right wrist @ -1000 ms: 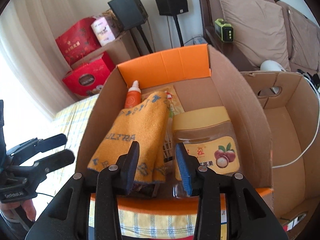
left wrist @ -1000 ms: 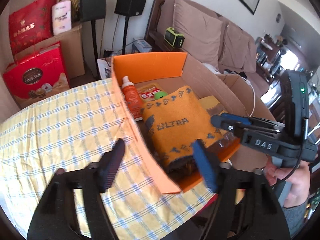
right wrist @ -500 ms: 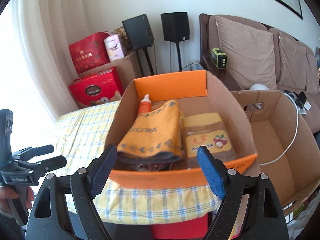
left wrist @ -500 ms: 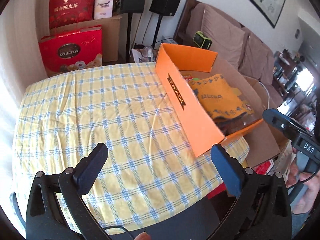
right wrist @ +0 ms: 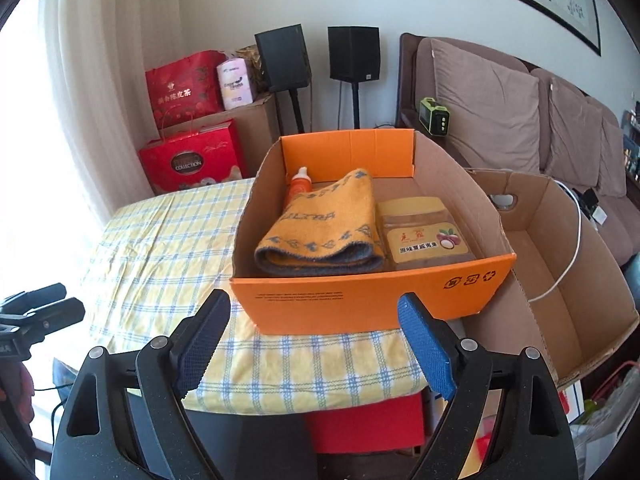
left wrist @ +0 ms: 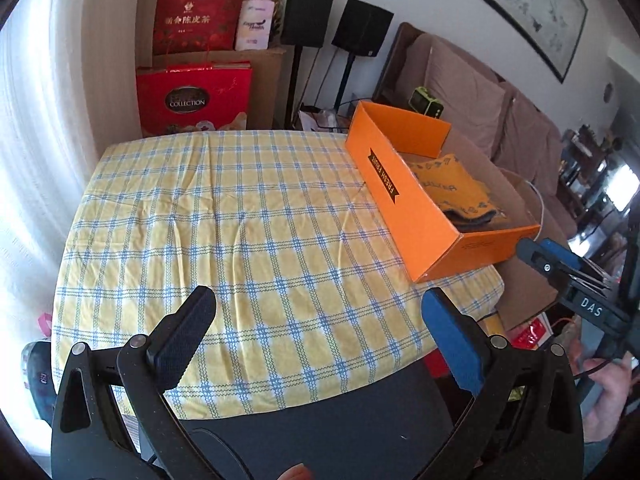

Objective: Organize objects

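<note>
Two grippers, left (left wrist: 318, 334) and right (right wrist: 316, 338), hang spread and empty near the table (left wrist: 224, 216), whose orange box (right wrist: 360, 304) at two o'clock holds towel (right wrist: 324, 232), jar (right wrist: 424, 236) and bottle (right wrist: 298, 188).

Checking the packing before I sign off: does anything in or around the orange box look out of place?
Nothing is spilled or damaged. The towel, jar and bottle lie inside the box. One oddity: the box sits at the table's corner, its right end past the edge.
</note>
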Demonstrator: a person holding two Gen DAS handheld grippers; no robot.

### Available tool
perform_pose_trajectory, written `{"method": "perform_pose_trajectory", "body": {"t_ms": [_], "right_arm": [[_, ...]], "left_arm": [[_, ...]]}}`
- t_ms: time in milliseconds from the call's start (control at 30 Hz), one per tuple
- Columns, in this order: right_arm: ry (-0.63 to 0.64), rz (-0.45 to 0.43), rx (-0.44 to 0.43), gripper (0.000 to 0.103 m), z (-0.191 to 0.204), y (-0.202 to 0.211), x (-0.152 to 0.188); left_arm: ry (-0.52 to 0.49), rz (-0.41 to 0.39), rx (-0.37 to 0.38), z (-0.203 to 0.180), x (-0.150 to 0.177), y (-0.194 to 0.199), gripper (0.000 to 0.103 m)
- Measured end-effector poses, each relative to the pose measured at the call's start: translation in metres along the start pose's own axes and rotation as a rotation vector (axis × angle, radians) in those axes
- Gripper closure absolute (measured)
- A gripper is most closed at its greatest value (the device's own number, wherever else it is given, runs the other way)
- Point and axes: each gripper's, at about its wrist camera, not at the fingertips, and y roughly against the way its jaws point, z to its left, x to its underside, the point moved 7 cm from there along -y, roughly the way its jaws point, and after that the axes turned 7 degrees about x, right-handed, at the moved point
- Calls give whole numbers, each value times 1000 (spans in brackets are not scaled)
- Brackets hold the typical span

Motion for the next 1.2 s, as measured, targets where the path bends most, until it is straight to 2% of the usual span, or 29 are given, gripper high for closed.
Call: {"method": "perform_pose_trajectory", "body": {"t_ms": [233, 333, 367, 533, 600, 1000, 1200], "right_arm": [[6, -16, 3, 11, 19, 13, 11], [39, -9, 18, 5, 28, 17, 16], [45, -4, 26, 0, 30, 18, 18], [36, 6, 8, 1, 36, 22, 23], [39, 4, 26, 0, 35, 23, 23], [19, -6, 44, 0, 28, 30, 25], [20, -15, 49, 0, 28, 33, 24]], "left_arm": [[7, -66, -66, 6, 7, 14, 0], [65, -78, -45, 13, 12, 14, 0], [77, -88, -35, 13, 13, 15, 0], [57, -103, -100, 13, 16, 18, 0], [49, -101, -117, 11, 17, 19, 0], [33, -98, -126, 4, 19, 23, 0], [16, -102, -165, 3, 19, 31, 0]]}}
